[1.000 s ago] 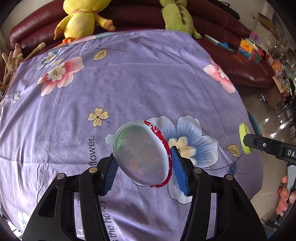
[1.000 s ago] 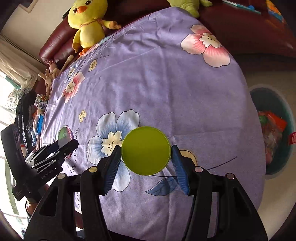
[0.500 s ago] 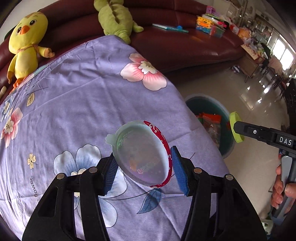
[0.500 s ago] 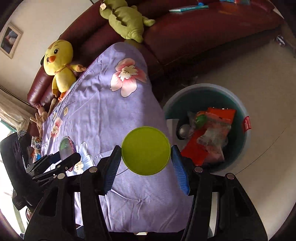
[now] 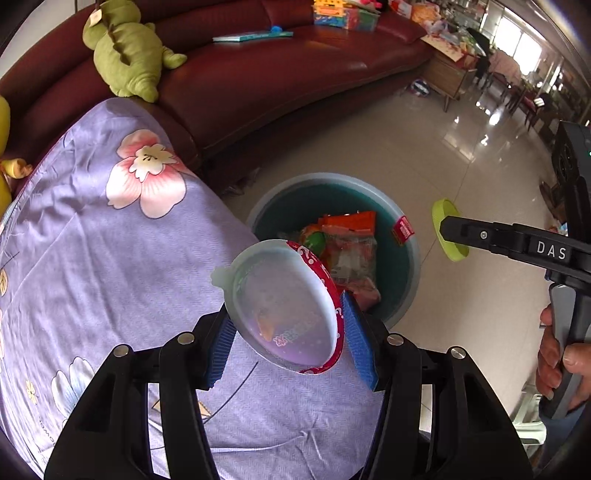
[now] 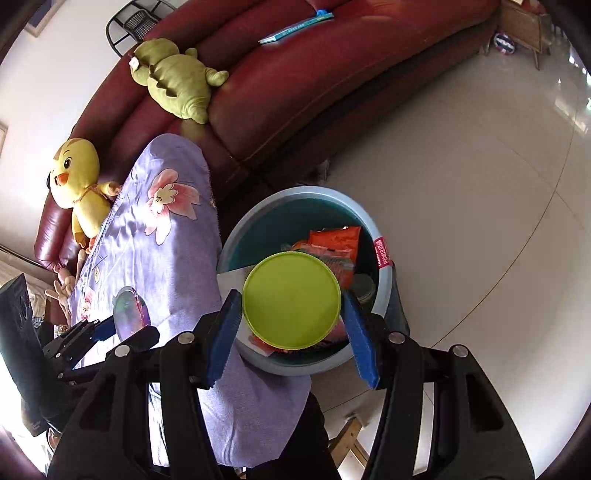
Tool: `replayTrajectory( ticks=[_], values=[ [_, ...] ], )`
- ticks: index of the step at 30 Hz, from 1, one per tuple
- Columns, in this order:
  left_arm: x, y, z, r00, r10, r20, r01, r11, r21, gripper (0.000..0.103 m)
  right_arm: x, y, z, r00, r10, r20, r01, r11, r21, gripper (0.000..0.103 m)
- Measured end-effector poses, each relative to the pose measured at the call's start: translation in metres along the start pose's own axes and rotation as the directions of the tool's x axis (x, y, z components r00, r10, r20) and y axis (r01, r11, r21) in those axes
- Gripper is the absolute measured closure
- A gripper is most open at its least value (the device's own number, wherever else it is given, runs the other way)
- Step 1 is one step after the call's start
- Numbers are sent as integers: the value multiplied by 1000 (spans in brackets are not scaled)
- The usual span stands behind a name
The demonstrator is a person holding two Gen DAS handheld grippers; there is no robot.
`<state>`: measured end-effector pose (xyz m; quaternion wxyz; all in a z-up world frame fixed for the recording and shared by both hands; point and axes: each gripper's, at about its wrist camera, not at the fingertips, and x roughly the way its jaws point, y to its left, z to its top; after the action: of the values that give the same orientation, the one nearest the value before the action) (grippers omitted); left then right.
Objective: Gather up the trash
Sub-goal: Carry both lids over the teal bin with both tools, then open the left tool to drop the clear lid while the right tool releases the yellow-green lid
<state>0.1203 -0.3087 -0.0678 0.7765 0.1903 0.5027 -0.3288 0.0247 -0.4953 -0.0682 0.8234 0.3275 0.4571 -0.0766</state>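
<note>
My left gripper (image 5: pixel 284 328) is shut on a red cup with a clear plastic lid (image 5: pixel 282 308), held over the table's corner beside the bin. My right gripper (image 6: pixel 290 314) is shut on a lime green round lid (image 6: pixel 291 301) and holds it above the blue trash bin (image 6: pixel 258 214). The bin (image 5: pixel 406 266) holds orange wrappers (image 5: pixel 349 236) and other trash. The right gripper with the green lid (image 5: pixel 448 236) also shows in the left wrist view, to the right of the bin. The left gripper with its cup (image 6: pixel 129 312) shows at the left in the right wrist view.
A table under a purple flowered cloth (image 5: pixel 92 240) stands left of the bin. A dark red sofa (image 5: pixel 277 74) runs behind, with a green plush (image 5: pixel 125 51), a yellow chick plush (image 6: pixel 77 181) and a book (image 6: pixel 295 27). Tiled floor (image 5: pixel 424 155) lies to the right.
Both grippers have swung right from over the table toward the bin, carrying their objects. The green lid now hangs over the bin's opening.
</note>
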Motion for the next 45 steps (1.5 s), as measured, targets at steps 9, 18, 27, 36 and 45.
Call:
replayTrajectory(
  ticks=[9, 18, 27, 36, 45],
  values=[
    [46, -30, 19, 996, -50, -75, 54, 997, 50, 47, 11, -14, 12, 1000, -5, -29, 6, 1000, 18, 50],
    [75, -40, 30, 989, -88, -116, 94, 994, 49, 32, 12, -24, 24, 999, -20, -35, 21, 999, 34, 50],
    [62, -22, 28, 994, -72, -79, 73, 997, 9, 13, 21, -21, 25, 998, -22, -53, 23, 999, 25, 50],
    [38, -4, 13, 998, -51, -45, 50, 998, -31, 6, 41, 5, 29, 995, -14, -97, 11, 999, -33, 49],
    [35, 13, -2, 997, -51, -58, 46, 996, -81, 5, 51, 35, 37, 994, -15, -108, 5, 996, -93, 33]
  ],
)
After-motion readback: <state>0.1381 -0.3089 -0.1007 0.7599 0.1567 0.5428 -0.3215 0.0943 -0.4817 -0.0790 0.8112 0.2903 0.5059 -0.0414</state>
